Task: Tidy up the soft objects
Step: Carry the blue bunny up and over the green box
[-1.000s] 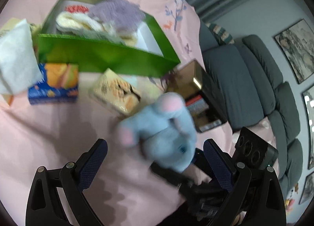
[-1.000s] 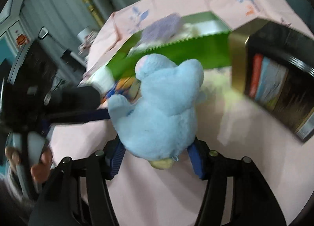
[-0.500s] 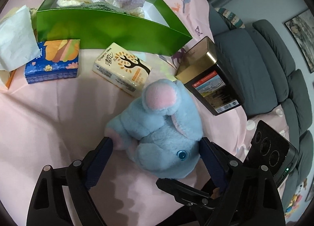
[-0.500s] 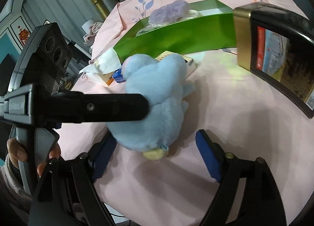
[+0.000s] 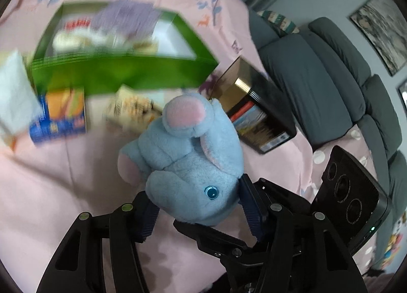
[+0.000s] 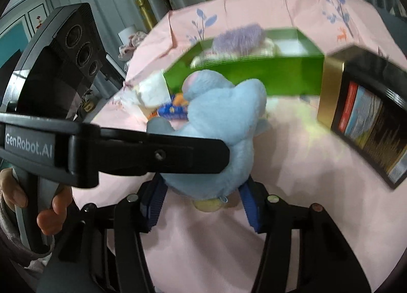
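A light-blue plush elephant (image 5: 188,155) with pink ears hangs just above the pink cloth, held from two sides. My left gripper (image 5: 198,211) has its jaws closing, and its blue pads press into the head near the eye. My right gripper (image 6: 202,204) is closing too, its pads squeezing the plush's (image 6: 218,127) lower body. The left gripper's black finger (image 6: 152,155) crosses the right wrist view. Behind stands a green box (image 5: 122,77) with a fluffy purple item (image 5: 127,17) and other soft things inside, blurred.
A black-and-gold tin (image 5: 254,115) lies to the right of the green box (image 6: 254,82). A blue tissue pack (image 5: 61,115), a cream tissue pack (image 5: 132,112) and a white tissue (image 5: 12,99) lie in front of the box. A grey sofa (image 5: 318,84) borders the cloth.
Both pairs of jaws, wide apart half a second ago, have narrowed onto the plush. The plush has come up off the cloth a little, and both views have shifted.
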Demonstrator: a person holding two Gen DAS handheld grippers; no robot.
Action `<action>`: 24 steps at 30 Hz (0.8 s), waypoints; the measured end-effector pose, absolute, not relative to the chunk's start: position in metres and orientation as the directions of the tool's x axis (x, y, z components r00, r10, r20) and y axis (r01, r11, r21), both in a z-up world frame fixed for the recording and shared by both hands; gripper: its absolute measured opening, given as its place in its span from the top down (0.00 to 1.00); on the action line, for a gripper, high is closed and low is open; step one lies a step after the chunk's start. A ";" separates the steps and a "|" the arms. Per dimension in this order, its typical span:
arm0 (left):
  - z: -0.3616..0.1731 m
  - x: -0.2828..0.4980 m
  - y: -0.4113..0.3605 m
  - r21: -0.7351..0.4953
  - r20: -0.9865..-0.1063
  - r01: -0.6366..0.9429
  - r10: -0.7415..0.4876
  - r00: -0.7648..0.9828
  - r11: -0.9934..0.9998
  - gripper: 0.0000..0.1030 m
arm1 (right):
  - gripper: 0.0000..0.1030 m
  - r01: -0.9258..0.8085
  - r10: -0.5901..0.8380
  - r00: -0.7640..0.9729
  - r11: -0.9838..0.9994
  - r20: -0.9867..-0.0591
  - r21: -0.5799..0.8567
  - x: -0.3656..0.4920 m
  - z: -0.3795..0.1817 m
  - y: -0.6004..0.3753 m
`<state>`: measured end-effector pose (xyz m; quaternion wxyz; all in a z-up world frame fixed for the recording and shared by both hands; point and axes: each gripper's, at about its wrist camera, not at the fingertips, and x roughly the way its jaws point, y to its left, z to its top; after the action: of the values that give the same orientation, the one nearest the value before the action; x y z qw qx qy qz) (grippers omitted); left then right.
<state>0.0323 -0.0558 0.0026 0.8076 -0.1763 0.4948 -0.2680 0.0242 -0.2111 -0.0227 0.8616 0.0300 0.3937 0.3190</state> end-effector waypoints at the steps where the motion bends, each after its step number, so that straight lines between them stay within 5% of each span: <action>1: 0.010 0.035 -0.055 -0.543 -0.697 0.270 -0.606 0.384 0.795 0.43 | 0.48 -0.531 0.577 0.501 0.794 -0.646 0.297 0.028 -0.016 -0.211; 13: 0.075 0.112 -0.034 -0.499 -0.623 0.304 -0.579 0.526 0.812 0.43 | 0.48 -0.558 0.583 0.622 0.798 -0.522 0.227 0.107 0.043 -0.193; 24: 0.060 0.193 -0.018 -0.521 -0.637 0.237 -0.558 0.532 0.820 0.43 | 0.47 -0.505 0.534 0.628 0.833 -0.566 0.226 0.186 0.031 -0.173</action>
<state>0.1931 -0.0176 0.0604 0.8545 -0.1892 0.4242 -0.2325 0.1857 -0.1727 0.0310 0.9019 0.0227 0.3211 0.2880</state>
